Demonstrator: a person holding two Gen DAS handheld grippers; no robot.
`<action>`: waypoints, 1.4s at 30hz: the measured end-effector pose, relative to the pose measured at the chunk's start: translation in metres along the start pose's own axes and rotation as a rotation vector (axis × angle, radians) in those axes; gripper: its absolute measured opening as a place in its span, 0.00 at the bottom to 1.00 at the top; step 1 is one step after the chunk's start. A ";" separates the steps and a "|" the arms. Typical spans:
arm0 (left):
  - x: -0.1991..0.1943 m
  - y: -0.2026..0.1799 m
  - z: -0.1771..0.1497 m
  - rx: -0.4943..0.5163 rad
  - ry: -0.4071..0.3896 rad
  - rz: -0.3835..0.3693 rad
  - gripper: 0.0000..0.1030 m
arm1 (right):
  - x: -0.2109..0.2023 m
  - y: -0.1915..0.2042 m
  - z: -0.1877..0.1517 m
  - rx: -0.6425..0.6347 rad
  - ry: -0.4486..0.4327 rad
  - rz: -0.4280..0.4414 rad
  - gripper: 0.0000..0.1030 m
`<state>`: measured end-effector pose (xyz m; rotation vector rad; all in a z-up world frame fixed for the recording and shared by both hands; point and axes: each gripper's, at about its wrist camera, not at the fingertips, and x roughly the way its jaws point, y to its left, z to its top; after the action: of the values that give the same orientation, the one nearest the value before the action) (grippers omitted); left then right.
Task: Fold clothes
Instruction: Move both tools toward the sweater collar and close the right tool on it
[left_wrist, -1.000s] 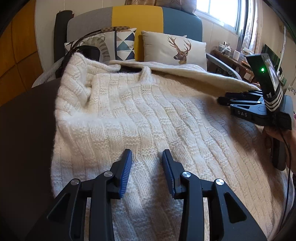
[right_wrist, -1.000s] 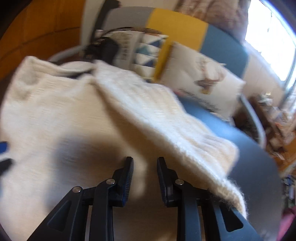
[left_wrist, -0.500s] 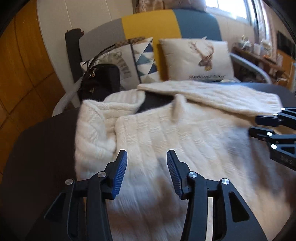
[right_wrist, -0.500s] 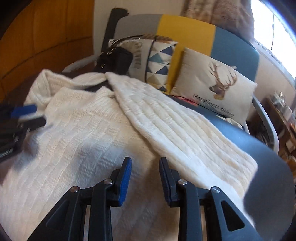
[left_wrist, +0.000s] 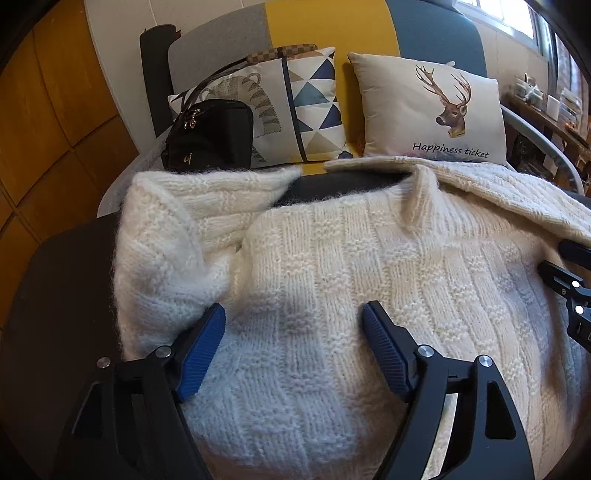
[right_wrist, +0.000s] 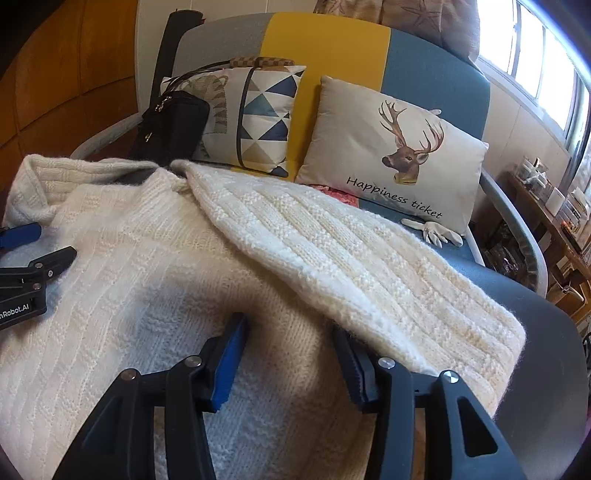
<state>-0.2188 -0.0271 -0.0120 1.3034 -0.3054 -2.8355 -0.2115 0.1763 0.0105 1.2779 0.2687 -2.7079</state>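
Left wrist view: the sweater (left_wrist: 369, 277) lies spread on the dark table (left_wrist: 66, 280), one sleeve bunched at the left, the other folded across at the right. It looks thick, soft and limp, likely to sag and stretch; a sleeve cuff or hem edge seems the best hold. The left tongs (left_wrist: 293, 325) are opening above the knit, pads clear. A pillow (left_wrist: 432, 110) reads "Happiness ticket".

Right wrist view: the right tongs (right_wrist: 288, 343) are opening beside the folded sleeve's edge, gripping nothing. The left tongs' body reads "nRobot.AI".
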 end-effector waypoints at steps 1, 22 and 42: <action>0.000 0.000 0.000 -0.003 0.000 -0.001 0.78 | 0.001 0.000 0.001 -0.005 -0.002 0.002 0.47; -0.015 -0.016 -0.026 -0.020 -0.023 0.031 0.85 | 0.001 0.057 0.110 -0.191 -0.046 0.164 0.48; -0.013 -0.005 -0.023 -0.101 -0.007 -0.038 0.88 | 0.119 0.073 0.163 -0.079 0.215 0.217 0.06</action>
<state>-0.1927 -0.0248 -0.0178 1.2935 -0.1376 -2.8454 -0.3941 0.0644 0.0124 1.4825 0.2414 -2.3605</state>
